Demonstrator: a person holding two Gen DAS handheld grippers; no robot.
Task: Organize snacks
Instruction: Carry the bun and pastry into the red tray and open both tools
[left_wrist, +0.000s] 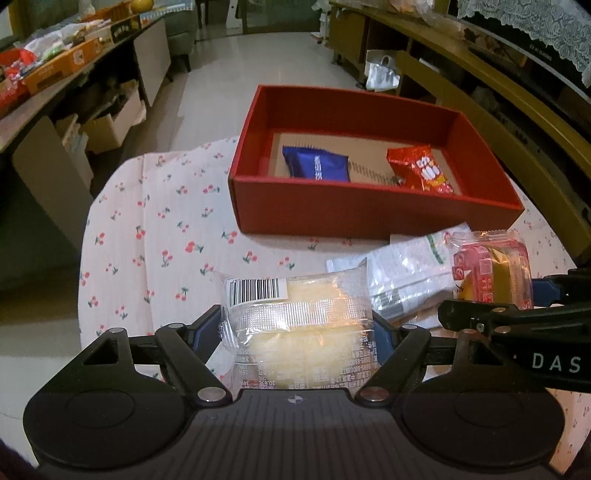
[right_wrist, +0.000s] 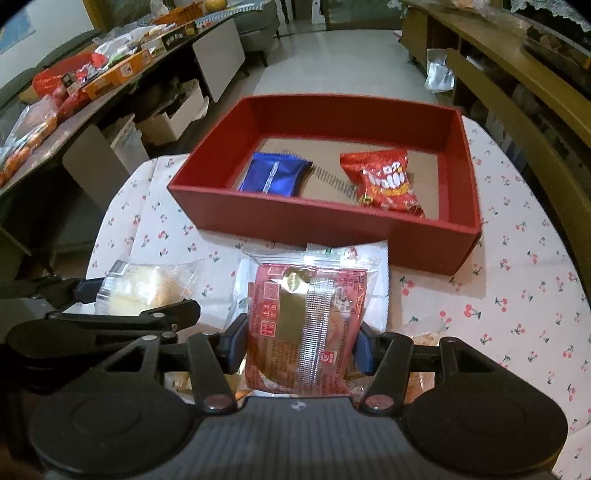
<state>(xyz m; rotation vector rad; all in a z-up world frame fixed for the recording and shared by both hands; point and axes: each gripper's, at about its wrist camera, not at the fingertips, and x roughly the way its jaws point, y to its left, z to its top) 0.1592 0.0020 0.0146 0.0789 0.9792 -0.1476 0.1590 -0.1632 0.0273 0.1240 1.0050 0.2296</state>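
My left gripper (left_wrist: 297, 332) is shut on a clear-wrapped pale yellow cake (left_wrist: 295, 317), lifted a little off the cherry-print cloth. The right gripper (right_wrist: 301, 345) is shut on a red and gold wrapped pastry (right_wrist: 303, 325); in the left wrist view that pastry (left_wrist: 491, 269) shows at the right. Ahead stands an open red box (left_wrist: 369, 214) holding a blue snack packet (left_wrist: 317, 164) and a red snack packet (left_wrist: 421, 170) on a spiral notebook. In the right wrist view the red box (right_wrist: 314, 225), the blue packet (right_wrist: 275, 173) and the red packet (right_wrist: 386, 177) appear again.
A white and clear packet (left_wrist: 402, 273) lies on the cloth (left_wrist: 155, 236) between both grippers, in front of the box. A cluttered side table (right_wrist: 55, 96) with snacks stands at the left, wooden shelving (left_wrist: 498, 92) at the right, and tiled floor beyond.
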